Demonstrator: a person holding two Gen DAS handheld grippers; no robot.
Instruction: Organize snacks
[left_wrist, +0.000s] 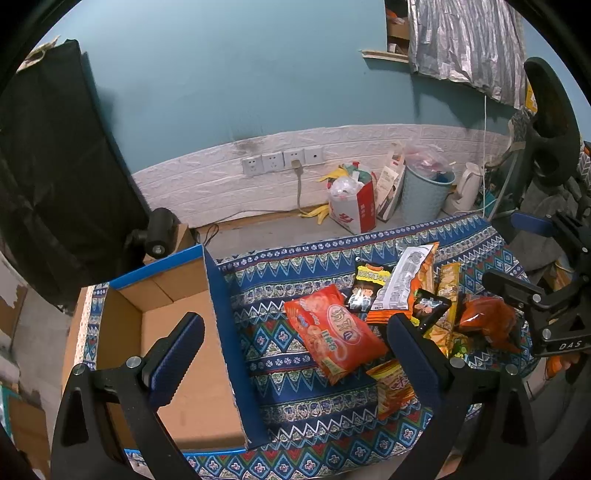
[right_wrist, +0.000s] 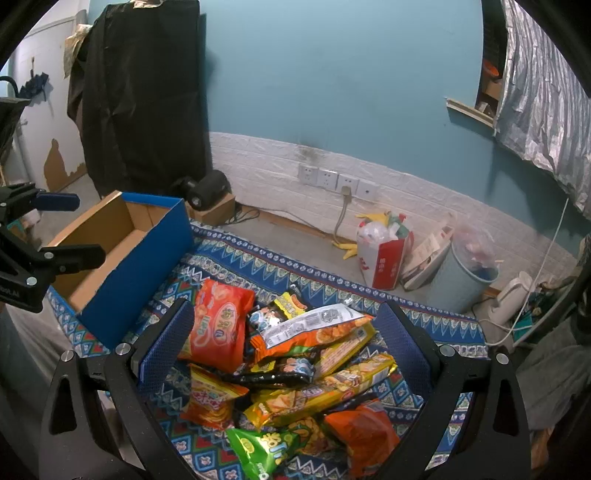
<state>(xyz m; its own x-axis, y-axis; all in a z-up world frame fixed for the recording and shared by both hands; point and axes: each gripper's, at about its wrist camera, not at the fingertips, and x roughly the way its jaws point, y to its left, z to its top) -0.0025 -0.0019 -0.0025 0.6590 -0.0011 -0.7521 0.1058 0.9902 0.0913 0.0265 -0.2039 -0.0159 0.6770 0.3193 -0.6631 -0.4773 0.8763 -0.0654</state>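
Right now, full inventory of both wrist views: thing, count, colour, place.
box: 1, blue outside, brown cardboard inside, open, nothing visible in it, left end of the cloth
patterned cloth: 1, blue with multicolour bands, under box and snacks
snack packets: a heap, exact count unclear, mostly orange, yellow, black, one green, right of the box
large orange packet: 1, at the heap's edge nearest the box
wall sockets: 4, white, on the wall, one with a plug
bin: 1, pale blue, by the wall
red-and-white bag: 1, left of the bin
left gripper: open, over the box edge
right gripper: open, over the heap
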